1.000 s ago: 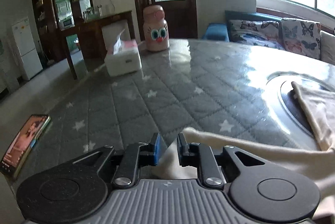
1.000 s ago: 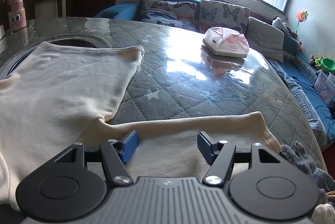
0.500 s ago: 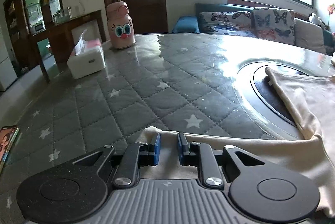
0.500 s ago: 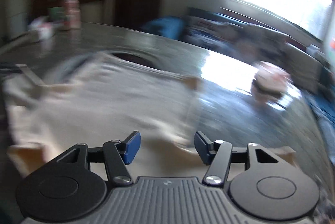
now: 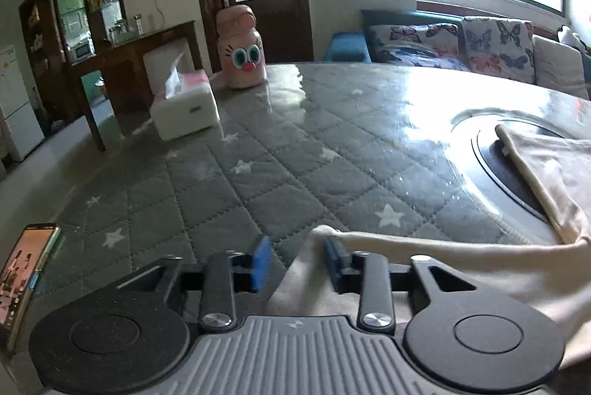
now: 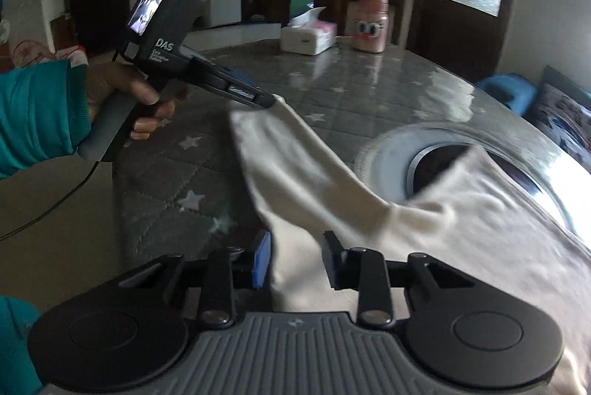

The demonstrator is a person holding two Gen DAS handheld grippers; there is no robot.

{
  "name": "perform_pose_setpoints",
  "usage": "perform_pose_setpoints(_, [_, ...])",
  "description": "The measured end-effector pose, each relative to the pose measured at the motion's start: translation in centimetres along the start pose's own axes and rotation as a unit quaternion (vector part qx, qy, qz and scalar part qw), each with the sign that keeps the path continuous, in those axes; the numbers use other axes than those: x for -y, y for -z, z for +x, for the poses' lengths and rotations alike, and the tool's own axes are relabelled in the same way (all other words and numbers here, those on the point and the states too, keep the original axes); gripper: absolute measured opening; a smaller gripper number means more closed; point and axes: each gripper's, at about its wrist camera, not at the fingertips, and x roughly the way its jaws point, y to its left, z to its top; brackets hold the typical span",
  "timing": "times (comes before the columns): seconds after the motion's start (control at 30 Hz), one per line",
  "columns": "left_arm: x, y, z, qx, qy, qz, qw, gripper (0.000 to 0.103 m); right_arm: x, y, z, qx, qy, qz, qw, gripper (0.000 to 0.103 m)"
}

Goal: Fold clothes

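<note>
A cream long-sleeved garment lies on the grey quilted star-pattern table. In the left wrist view my left gripper is open, with the sleeve cuff lying between and under its blue pads. The right wrist view shows a hand holding that left gripper at the cuff end of the outstretched sleeve. My right gripper hovers over the sleeve's base near the garment body. Its jaws are partly closed and still apart, with cloth between them.
A white tissue box and a pink cartoon-face bottle stand at the table's far left. A phone lies at the near left edge. A dark turntable disc sits partly under the garment. A sofa is behind.
My left gripper's jaws have widened off the sleeve cuff. The right gripper has swung left across the garment to the left sleeve, and its jaws have narrowed.
</note>
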Motion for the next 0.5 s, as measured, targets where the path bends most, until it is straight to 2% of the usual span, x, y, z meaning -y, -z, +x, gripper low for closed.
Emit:
perform_pose_setpoints(0.1, [0.1,0.1,0.0,0.004,0.010,0.006,0.9999,0.012,-0.7,-0.4,1.7,-0.010,-0.005,-0.009,1.000,0.023])
perform_pose_setpoints(0.27, [-0.1,-0.3,0.0,0.012,0.002,0.006,0.9999,0.003,-1.0,-0.1,2.6,-0.016,0.003,-0.020,1.000,0.005])
perform_pose_setpoints(0.4, [-0.4,-0.6,0.3,0.014,-0.003,0.007,0.9999,0.002,-1.6,0.4,2.0,-0.016,-0.024,-0.030,0.999,0.004])
perform_pose_setpoints(0.5, [-0.3,-0.4,0.8,0.007,-0.010,0.011,0.9999,0.002,-2.3,0.8,1.7,-0.014,-0.028,-0.042,0.999,0.004])
